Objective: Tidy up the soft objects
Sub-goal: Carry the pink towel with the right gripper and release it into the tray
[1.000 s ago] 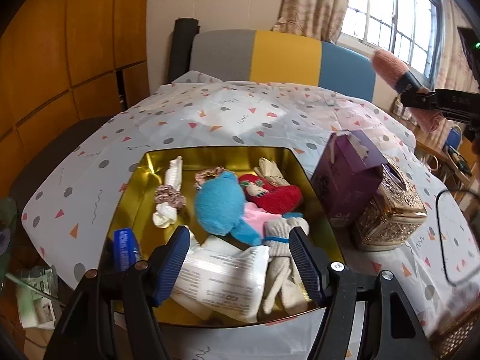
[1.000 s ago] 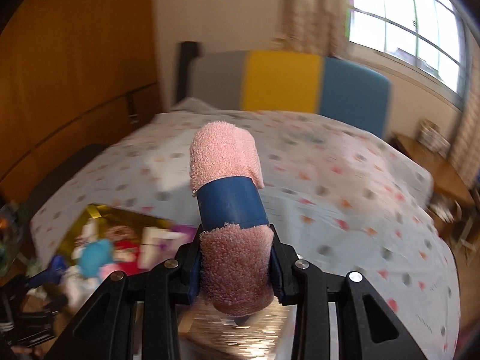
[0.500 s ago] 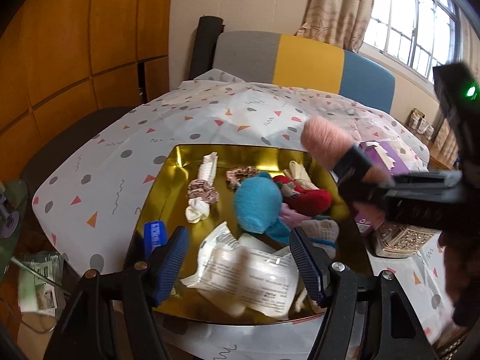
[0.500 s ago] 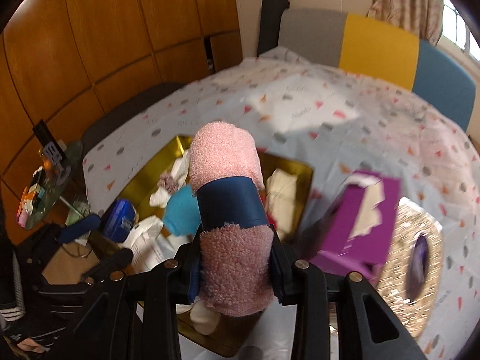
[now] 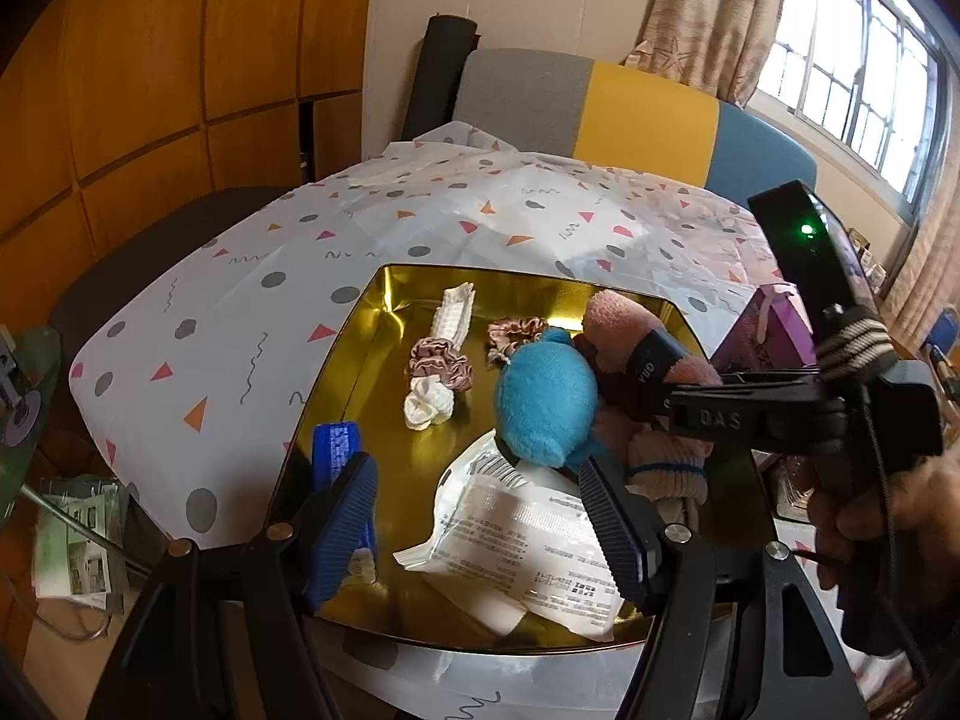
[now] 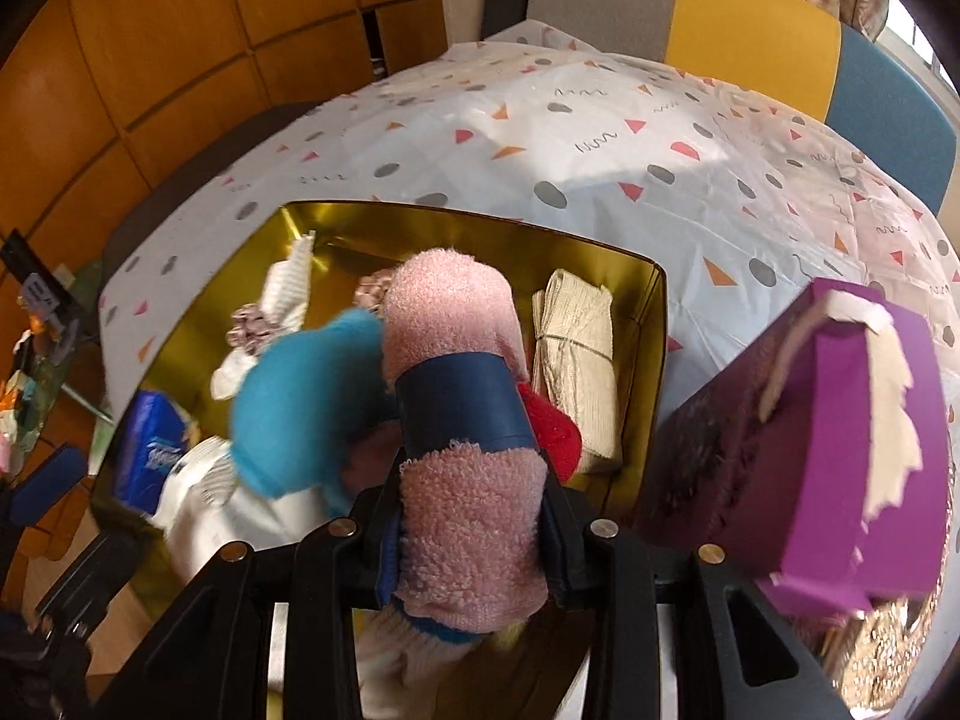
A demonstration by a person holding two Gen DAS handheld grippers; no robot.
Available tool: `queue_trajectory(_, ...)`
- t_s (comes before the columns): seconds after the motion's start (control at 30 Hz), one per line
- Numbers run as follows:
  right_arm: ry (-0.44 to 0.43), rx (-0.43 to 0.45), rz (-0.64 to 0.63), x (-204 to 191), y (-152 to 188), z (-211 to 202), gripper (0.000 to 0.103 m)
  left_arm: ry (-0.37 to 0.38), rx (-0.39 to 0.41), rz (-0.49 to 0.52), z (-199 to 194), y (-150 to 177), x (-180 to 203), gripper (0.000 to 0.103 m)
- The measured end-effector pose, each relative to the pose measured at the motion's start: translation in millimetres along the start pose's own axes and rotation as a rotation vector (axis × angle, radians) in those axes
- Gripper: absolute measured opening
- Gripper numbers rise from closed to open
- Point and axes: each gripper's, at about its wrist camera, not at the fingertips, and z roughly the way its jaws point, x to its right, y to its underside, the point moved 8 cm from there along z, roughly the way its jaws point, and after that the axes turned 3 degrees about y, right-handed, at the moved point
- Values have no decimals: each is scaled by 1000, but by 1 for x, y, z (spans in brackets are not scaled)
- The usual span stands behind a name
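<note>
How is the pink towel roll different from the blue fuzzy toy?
The pink towel roll is long with a dark blue band; the blue fuzzy toy is round and plain. The roll is held up in the right gripper; the toy lies in the gold tray. Both look soft.

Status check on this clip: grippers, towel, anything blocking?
Right gripper shut on pink rolled towel, over gold tray. Left gripper open, empty. Blue plush and red item crowd the drop spot.

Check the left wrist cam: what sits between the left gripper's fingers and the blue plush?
In the left wrist view, a white printed packet lies on the gold tray between the open left gripper and the blue plush.
</note>
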Motion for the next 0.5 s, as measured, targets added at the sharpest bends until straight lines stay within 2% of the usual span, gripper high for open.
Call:
queue_trajectory(0.13,-19,-13,-13,-5,-6,11,38,-8,-13,-18,3,2,-7,71)
queue_trajectory(0.2,-72,4,-4,-8,-7,7,40,-14,-13,-26,4,1,-10,71)
queue_trajectory(0.27,-99,15,24,-5,-7,2,46,-15,-13,-31,5,1,-11,71)
queue_trajectory(0.33,-94,45,22,-2,-5,-9,57,-14,-12,-30,5,0,-11,71)
queue_trajectory(0.43,-117,76,21,-3,-2,-25,57,-13,-13,-27,6,0,-8,71)
queue_trajectory(0.5,-102,102,-3,-6,1,-35,57,-12,-14,-25,7,0,-7,71)
